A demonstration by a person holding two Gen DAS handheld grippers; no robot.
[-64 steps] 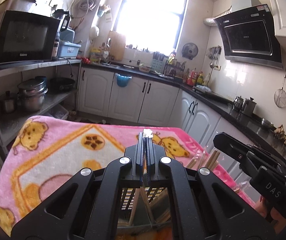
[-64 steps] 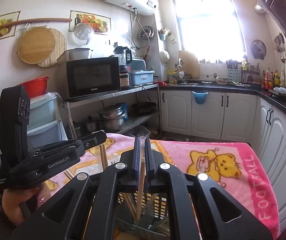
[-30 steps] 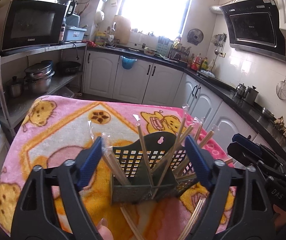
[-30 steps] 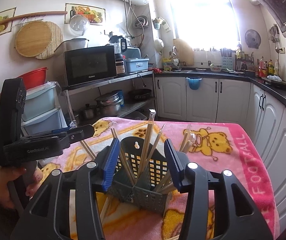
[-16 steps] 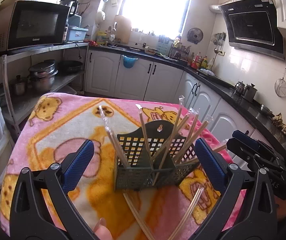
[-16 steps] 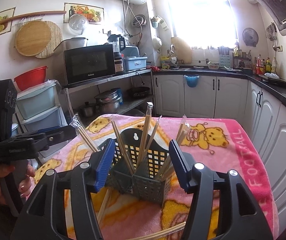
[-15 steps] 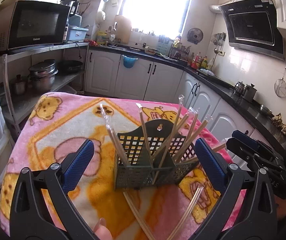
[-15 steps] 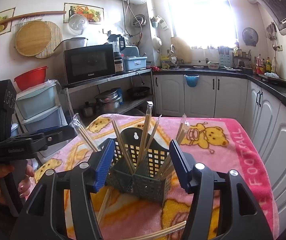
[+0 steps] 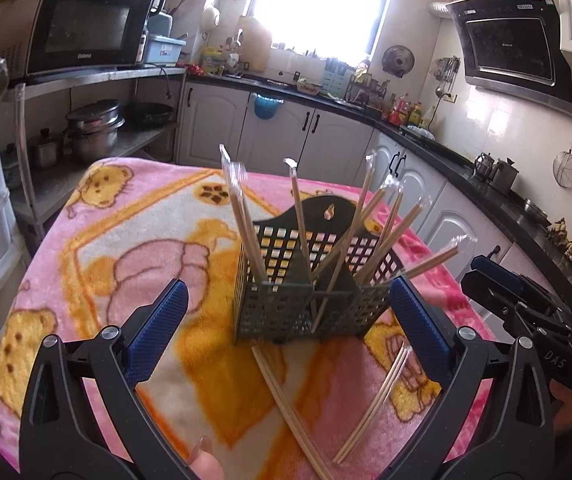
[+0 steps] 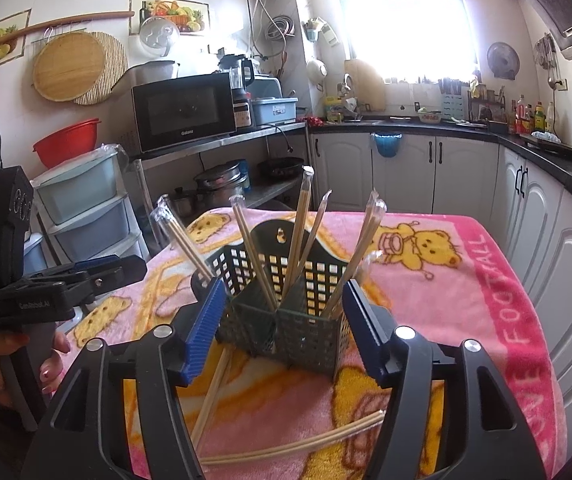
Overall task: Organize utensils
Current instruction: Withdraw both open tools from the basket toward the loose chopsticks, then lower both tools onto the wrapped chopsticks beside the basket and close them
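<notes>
Both my grippers empty, jaws wide apart. Left gripper (image 9: 286,320) and right gripper (image 10: 281,324) each frame the dark mesh basket (image 9: 310,284) on the pink blanket (image 9: 125,232).

Basket stands upright, divided into compartments; several wrapped chopstick pairs (image 9: 241,216) lean out of it at mixed angles. Two loose pairs (image 9: 374,396) lie flat on the blanket, just in front of the basket, on my side of it. From the right view, one pair (image 10: 298,442) runs crosswise, near my fingers.

Reading: between picks. Most sticks look housed; the loose ones remain. Next move calls for dropping low, closing on one flat pair near its middle, lifting, then tipping it upright into a compartment.
</notes>
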